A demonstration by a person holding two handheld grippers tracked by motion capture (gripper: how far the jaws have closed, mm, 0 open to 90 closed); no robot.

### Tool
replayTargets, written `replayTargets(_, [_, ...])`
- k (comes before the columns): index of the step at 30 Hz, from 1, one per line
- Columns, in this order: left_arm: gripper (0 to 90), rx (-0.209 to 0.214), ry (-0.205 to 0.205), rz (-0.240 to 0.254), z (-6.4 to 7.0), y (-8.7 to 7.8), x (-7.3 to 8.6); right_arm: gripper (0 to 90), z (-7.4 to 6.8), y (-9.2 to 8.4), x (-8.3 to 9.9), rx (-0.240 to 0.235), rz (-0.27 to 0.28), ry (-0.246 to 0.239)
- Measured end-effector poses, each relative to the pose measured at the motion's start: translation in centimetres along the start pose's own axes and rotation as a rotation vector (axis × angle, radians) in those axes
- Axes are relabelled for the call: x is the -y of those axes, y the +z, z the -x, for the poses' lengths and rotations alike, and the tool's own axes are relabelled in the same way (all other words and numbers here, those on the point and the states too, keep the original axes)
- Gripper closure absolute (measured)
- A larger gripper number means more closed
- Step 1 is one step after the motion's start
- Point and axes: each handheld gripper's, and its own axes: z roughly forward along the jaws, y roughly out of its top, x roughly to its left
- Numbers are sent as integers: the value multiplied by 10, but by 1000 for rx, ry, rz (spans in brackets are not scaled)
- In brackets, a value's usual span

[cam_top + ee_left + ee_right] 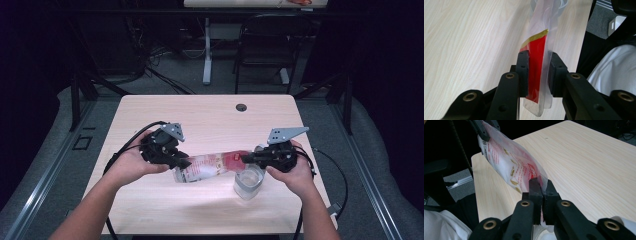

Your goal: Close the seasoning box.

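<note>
Table: bare wood beneath your work.
Pouch: held aloft between both hands, tilted over the cup.
Cup: clear, apparently unfilled; pouring looks left to do.
Left gripper: pinching the pouch's end.
Right gripper: clamped tight on the other edge.

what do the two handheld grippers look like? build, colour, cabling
Both the left gripper and right gripper are matte black, with linkage arms on brass-coloured pivots and blocky pads. Each carries a grey three-cornered plate drilled with holes and trails a black cable. Forearms are bare.
</note>
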Motion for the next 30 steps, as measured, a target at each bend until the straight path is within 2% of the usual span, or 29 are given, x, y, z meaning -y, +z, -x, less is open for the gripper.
replayTargets(13, [745, -4, 14, -5, 1, -2, -5, 872, 0, -1, 0, 5, -15, -7])
replayTargets(30, [756, -18, 39, -9, 4, -7, -21, 862, 3, -2, 3, 7, -37, -8])
